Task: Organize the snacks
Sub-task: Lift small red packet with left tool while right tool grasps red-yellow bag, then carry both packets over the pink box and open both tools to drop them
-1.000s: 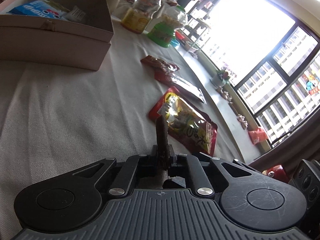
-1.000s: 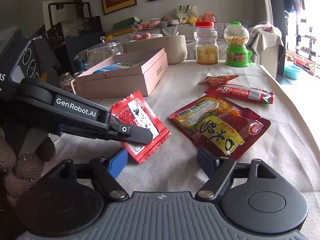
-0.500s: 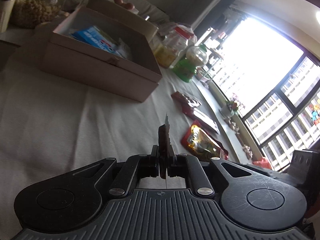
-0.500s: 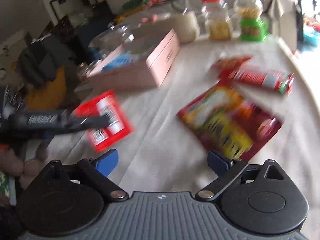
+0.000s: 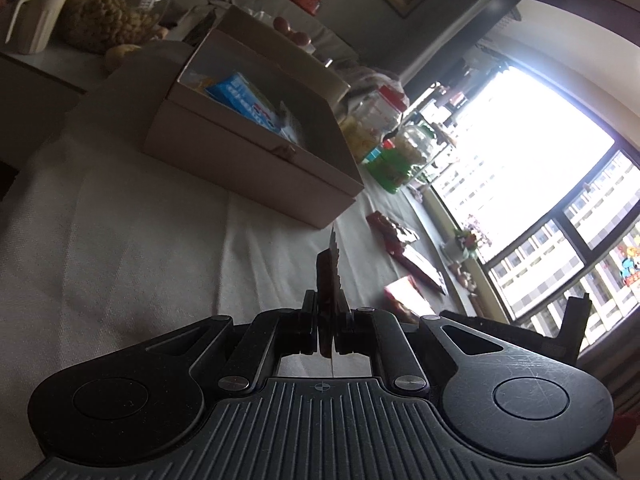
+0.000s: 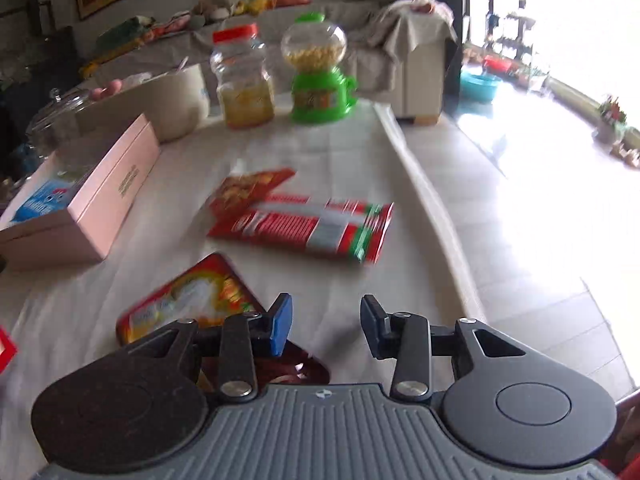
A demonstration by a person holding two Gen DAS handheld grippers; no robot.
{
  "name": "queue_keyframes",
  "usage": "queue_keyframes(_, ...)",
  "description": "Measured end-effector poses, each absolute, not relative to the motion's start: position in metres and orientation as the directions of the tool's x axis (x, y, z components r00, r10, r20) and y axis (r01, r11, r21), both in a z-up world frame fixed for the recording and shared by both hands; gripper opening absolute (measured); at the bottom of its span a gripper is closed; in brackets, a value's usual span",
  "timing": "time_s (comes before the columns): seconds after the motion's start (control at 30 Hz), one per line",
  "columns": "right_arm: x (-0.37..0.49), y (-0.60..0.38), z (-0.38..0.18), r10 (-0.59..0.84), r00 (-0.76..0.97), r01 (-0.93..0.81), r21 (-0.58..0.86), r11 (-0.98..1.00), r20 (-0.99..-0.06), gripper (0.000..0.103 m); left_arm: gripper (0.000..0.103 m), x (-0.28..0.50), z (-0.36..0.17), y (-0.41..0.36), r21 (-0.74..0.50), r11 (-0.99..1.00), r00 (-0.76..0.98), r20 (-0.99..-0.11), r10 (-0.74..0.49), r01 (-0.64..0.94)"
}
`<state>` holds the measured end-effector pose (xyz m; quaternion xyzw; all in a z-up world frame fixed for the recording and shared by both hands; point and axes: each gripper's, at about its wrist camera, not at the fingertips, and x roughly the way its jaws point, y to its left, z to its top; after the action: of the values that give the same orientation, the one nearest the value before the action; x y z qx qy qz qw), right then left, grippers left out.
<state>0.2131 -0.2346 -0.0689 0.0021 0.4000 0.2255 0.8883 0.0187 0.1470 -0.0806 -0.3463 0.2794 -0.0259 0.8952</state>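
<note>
- As we look through the left wrist view, we see the left gripper (image 5: 327, 330) in the lower centre of the frame, its jaws pressed together on a thin red snack packet (image 5: 329, 280) that stands edge-on and sticks up from between them.
- In the upper left part of this view we see the open pink box (image 5: 256, 160) on the white tablecloth (image 5: 120, 240), and a blue packet (image 5: 244, 102) lies inside it.
- To the right of the box, near the bright window, we see a jar with a red lid (image 5: 374, 118) and a green candy dispenser (image 5: 394, 162); lower, some red packets (image 5: 400, 240) lie on the cloth.
- In the right wrist view, we see the right gripper (image 6: 326, 326) in the lower centre with its jaws well apart and nothing between them.
- Under its left finger, in the lower left, lies a large red and yellow snack bag (image 6: 188, 300).
- In the middle of the frame we see a long red packet (image 6: 304, 228), which touches a smaller red packet (image 6: 250, 186) just behind it.
- The pink box (image 6: 104, 208) is at the left edge, and the jar (image 6: 242, 76) and the dispenser (image 6: 318, 70) stand at the upper centre.
</note>
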Motion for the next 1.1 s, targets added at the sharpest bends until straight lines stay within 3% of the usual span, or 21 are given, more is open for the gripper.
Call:
queue_keyframes(0.13,0.183,-0.238,-0.057,0.478,0.567,-0.465,0.218,0.858,-0.671,0.042,0.011,0.023,-0.085,0.143,-0.639,0.757,0.83,-0.492,-0.261,-0.14)
queue_keyframes(0.17,0.177,-0.239,-0.051,0.483,0.581,-0.467,0.218,0.857,-0.655,0.052,0.011,0.023,-0.086,0.142,-0.639,0.756,0.828,-0.494,-0.265,-0.139)
queue_keyframes(0.2,0.172,-0.24,-0.045,0.488,0.597,-0.465,0.221,0.857,-0.636,0.07,0.011,0.024,-0.087,0.141,-0.639,0.756,0.826,-0.496,-0.268,-0.138)
queue_keyframes(0.27,0.162,-0.241,-0.035,0.51,0.62,-0.471,0.236,0.85,-0.596,0.085,0.011,0.025,-0.088,0.139,-0.639,0.757,0.822,-0.499,-0.273,-0.136)
queue_keyframes(0.4,0.159,-0.215,-0.039,0.571,0.554,-0.537,0.264,0.801,-0.606,0.087,0.011,0.025,-0.087,0.137,-0.636,0.761,0.822,-0.498,-0.276,-0.13)
queue_keyframes(0.53,0.169,-0.184,-0.065,0.537,0.493,-0.503,0.279,0.818,-0.685,0.087,0.011,0.024,-0.087,0.138,-0.635,0.761,0.823,-0.497,-0.275,-0.129)
queue_keyframes(0.67,0.16,-0.158,-0.071,0.486,0.515,-0.548,0.165,0.82,-0.706,0.095,0.011,0.023,-0.088,0.14,-0.637,0.758,0.821,-0.502,-0.271,-0.139)
queue_keyframes(0.8,0.149,-0.144,-0.077,0.432,0.565,-0.599,0.012,0.801,-0.703,0.097,0.011,0.022,-0.09,0.14,-0.638,0.757,0.819,-0.505,-0.273,-0.141)
queue_keyframes(1.0,0.156,-0.149,-0.075,0.462,0.535,-0.626,0.036,0.779,-0.708,0.097,0.011,0.022,-0.092,0.139,-0.631,0.763,0.811,-0.514,-0.279,-0.138)
queue_keyframes(1.1,0.154,-0.15,-0.071,0.471,0.516,-0.641,0.042,0.766,-0.716,0.087,0.011,0.021,-0.093,0.136,-0.623,0.771,0.804,-0.524,-0.282,-0.136)
